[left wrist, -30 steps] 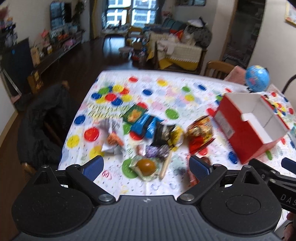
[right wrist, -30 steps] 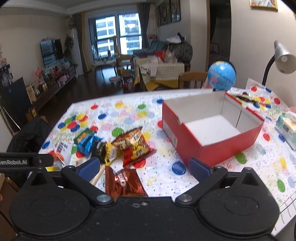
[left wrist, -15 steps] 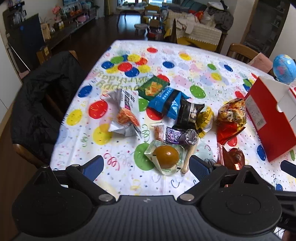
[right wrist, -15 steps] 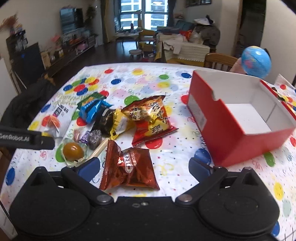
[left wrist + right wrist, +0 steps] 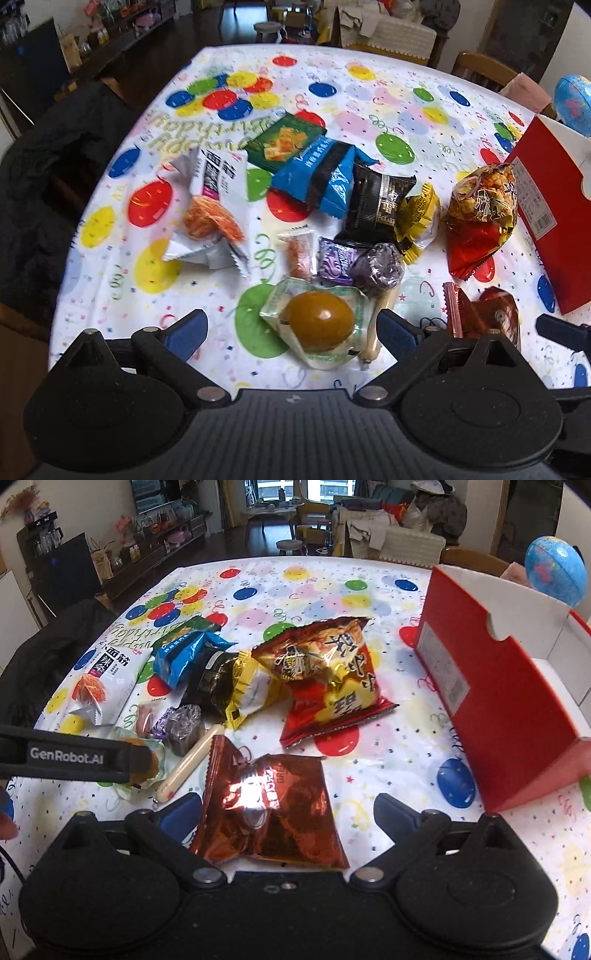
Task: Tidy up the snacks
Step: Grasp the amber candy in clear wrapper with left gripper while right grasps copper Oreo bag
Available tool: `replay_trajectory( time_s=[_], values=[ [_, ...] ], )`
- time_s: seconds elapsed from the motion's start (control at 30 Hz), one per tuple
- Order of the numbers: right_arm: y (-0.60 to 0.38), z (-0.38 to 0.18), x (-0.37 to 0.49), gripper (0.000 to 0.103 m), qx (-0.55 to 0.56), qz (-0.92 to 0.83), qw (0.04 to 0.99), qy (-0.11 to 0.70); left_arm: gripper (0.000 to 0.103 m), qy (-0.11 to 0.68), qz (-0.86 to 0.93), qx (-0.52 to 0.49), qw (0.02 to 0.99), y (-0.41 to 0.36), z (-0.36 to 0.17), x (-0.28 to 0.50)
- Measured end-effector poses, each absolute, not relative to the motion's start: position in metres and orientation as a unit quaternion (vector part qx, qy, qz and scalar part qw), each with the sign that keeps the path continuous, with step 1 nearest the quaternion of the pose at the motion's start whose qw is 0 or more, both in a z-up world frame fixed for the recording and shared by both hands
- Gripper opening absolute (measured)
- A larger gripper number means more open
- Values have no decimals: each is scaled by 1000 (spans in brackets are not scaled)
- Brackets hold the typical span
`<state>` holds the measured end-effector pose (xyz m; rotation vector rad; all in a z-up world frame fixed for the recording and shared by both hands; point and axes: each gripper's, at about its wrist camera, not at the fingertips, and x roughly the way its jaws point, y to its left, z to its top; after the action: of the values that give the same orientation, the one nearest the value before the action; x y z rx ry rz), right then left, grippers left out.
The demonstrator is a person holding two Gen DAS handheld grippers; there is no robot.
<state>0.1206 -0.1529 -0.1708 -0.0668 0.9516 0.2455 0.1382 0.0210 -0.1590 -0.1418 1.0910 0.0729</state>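
Presently both sets of jaws stand wide open and hold nothing. Left gripper [image 5: 291, 330]: its jaws bracket the clear-wrapped brown snack [image 5: 319, 321], which lies flat on the bench [image 5: 369, 96] near its front edge. Right gripper [image 5: 284, 814]: jaws either side of the near end of the copper foil bag [image 5: 267, 806], which also lies flat.

Step in hand, as I judge it: first pick-ups, nothing yet in the red box [image 5: 517, 701], whose inside shows white and bare where it can be seen.

To do it well: come down low, close on the body of the packet rather than a loose wrapper edge; foil is slippery and puffy, so take a firm hold at a crimped end. Lift clear before swinging right to the box.

Round about: a pale sausage stick [image 5: 188, 766] lies touching the brown snack's wrapper and just beside the foil bag; likely to be dragged along. Purple-wrapped sweets [image 5: 375, 269] sit just behind. Farther out, a heap: black-and-yellow packet [image 5: 384, 203], blue packet [image 5: 317, 177], green packet [image 5: 284, 142], white packet [image 5: 210, 206], red-and-gold crisp bag [image 5: 328, 679] between heap and box.

Watch: the two grippers work close together; the left one's finger crosses the right view over the brown snack. Globe [image 5: 556, 572] beyond the box, out of the way.
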Motion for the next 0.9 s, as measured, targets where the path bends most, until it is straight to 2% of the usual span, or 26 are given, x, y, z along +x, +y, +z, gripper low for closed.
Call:
replay_trajectory(
  time_s=[0.03,0.1,0.3,0.57,0.63,0.67,0.9],
  values=[
    [-152,-171,121,98,-33,120,881,457,93,521,32,-76,850,23,-161,140],
    [-150,-172,122,95,-38,126,880,457,78,528,35,-81,845,25,-165,143],
    [-148,-174,123,78,-28,146,874,464,61,528,21,-97,843,26,-167,143],
    [-151,-172,119,65,-30,144,874,463,58,524,22,-114,844,30,-166,141],
    [-152,-171,117,64,-32,144,875,462,57,526,27,-113,843,30,-165,140],
    [-153,-170,116,63,-33,145,875,460,47,525,26,-116,843,30,-165,139],
    [-162,-159,109,62,-35,142,881,449,46,526,34,-116,842,32,-162,132]
  ],
)
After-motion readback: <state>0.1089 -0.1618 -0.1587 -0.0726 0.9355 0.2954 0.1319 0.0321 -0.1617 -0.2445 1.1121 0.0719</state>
